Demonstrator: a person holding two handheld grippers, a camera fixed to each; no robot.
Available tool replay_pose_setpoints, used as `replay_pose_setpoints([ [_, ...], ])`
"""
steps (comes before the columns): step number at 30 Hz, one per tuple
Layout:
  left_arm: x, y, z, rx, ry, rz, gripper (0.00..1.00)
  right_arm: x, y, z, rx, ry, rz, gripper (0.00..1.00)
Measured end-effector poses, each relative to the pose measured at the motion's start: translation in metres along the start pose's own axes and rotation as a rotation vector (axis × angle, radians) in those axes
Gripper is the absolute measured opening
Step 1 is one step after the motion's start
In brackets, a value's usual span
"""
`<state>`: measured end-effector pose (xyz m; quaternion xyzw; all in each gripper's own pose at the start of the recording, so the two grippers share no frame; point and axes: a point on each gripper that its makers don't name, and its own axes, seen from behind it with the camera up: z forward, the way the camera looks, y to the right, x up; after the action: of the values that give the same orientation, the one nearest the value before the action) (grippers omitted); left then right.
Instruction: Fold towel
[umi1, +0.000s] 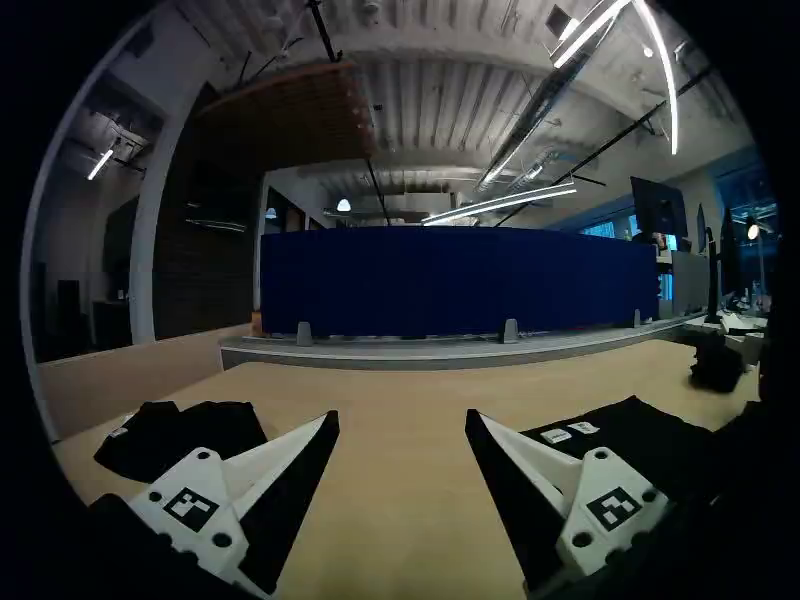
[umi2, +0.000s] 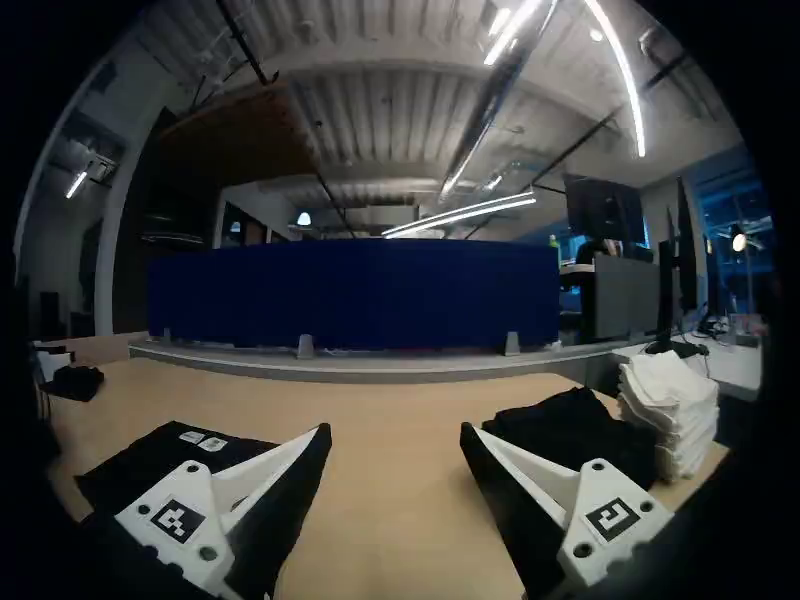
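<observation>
Two-handed towel-folding station, seen along each pair of tongs. Left gripper view: the left tongs (umi1: 401, 415) are released, their white fingers (umi1: 285, 450) spread wide with bare wooden surface (umi1: 400, 385) between them and nothing grasped. A labelled black towel (umi1: 640, 432) lies flat on the surface just beyond and outside the right-hand finger, two white tags showing near its closer edge; a folded black cloth (umi1: 185, 432) lies beyond and outside the left-hand finger. A dark bundle (umi1: 715, 365) sits farther off to the right of the tongs, and a blue partition (umi1: 450, 280) closes the far edge of the surface straight ahead. Right gripper view: the right tongs (umi2: 395, 428) are likewise released, fingers wide apart over bare wood and gripping nothing. A flat black towel (umi2: 150, 455) bearing two white tags lies just outside the left-hand finger, partly hidden behind it; a black folded pile (umi2: 570, 425) rests just beyond the right-hand finger, and a stack of white towels (umi2: 668, 405) stands immediately to the right of that pile, at the corner of the surface. Neither pair of tongs touches any cloth. Monitors (umi2: 600, 212) rise behind the partition, ahead and to the right of the right tongs.
</observation>
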<state>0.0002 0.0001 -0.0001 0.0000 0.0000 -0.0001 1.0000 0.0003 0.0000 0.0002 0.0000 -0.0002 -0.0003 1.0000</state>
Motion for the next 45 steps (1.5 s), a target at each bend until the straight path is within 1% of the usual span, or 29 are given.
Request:
replay_pose_setpoints([
  [17,0.0,0.001,-0.001,0.001,0.0,0.001,0.94,0.001,-0.001,-0.001,0.001,0.0,-0.001,1.0],
  [21,0.002,-0.004,0.001,0.014,-0.003,0.002,0.94,0.002,-0.001,-0.001,-0.002,0.001,-0.003,1.0],
  [24,0.008,-0.002,-0.001,0.024,-0.004,0.002,0.94,0.005,0.002,-0.001,-0.013,-0.002,-0.007,1.0],
  [27,0.028,0.006,-0.003,0.006,0.009,-0.002,0.94,0.019,0.001,-0.003,-0.02,-0.005,-0.005,1.0],
  [30,0.052,0.008,-0.003,-0.007,0.01,-0.01,0.94,0.045,-0.003,-0.006,-0.012,0.004,0.004,1.0],
  [33,0.08,0.008,-0.004,-0.007,0.007,-0.004,0.94,0.075,-0.005,-0.008,-0.006,0.006,0.005,1.0],
  [39,0.143,0.01,-0.009,-0.01,0.014,0.002,0.94,0.14,-0.003,-0.01,-0.009,0.007,-0.018,1.0],
  [43,0.18,0.015,-0.011,-0.016,0.011,-0.004,0.94,0.186,-0.002,-0.012,-0.002,0.017,-0.016,1.0],
  [45,0.196,0.018,-0.012,-0.021,0.01,-0.004,0.94,0.203,-0.003,-0.011,0.003,0.022,-0.014,1.0],
])
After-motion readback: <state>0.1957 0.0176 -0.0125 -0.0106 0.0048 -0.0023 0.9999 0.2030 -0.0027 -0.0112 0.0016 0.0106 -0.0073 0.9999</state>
